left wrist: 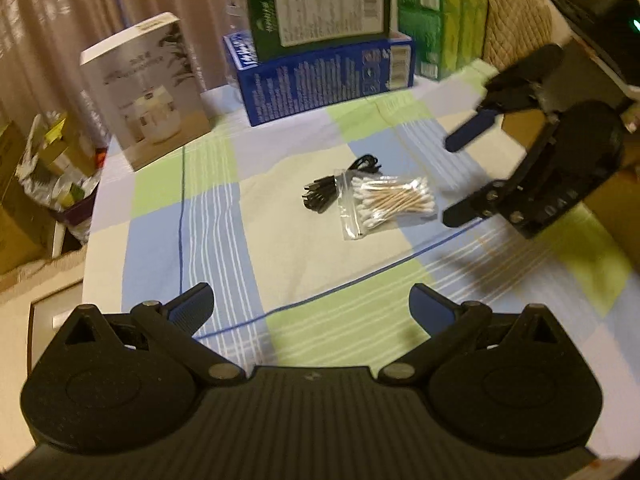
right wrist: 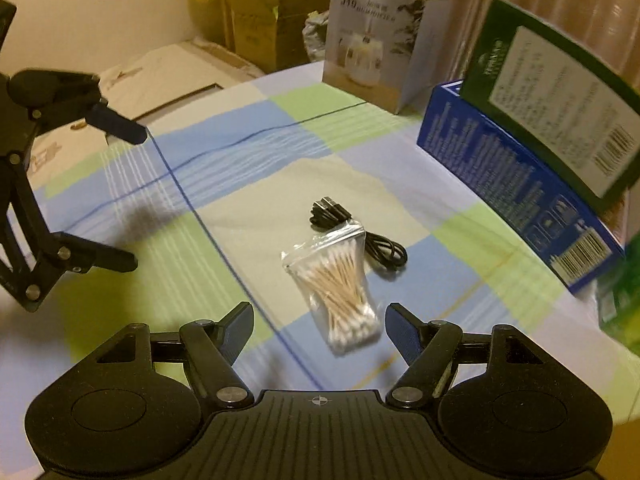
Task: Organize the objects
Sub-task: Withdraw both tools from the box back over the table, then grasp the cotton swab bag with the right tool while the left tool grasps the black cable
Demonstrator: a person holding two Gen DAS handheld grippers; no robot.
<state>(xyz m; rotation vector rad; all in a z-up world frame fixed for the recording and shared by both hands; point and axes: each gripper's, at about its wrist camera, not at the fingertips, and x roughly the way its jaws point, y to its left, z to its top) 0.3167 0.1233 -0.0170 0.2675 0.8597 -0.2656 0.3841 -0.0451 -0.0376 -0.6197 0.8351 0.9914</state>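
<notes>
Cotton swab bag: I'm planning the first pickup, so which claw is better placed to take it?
Right, probably. The cotton swab bag lies just ahead of the open right claw, nearly between its fingers. The left claw, also open, has bare tablecloth before it.

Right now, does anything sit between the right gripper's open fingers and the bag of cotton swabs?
Nothing visible does. In the right wrist view the bag of cotton swabs lies just ahead of the open right gripper, with only bare checked tablecloth between. The black cable lies at the bag's far end, partly under it.
</notes>
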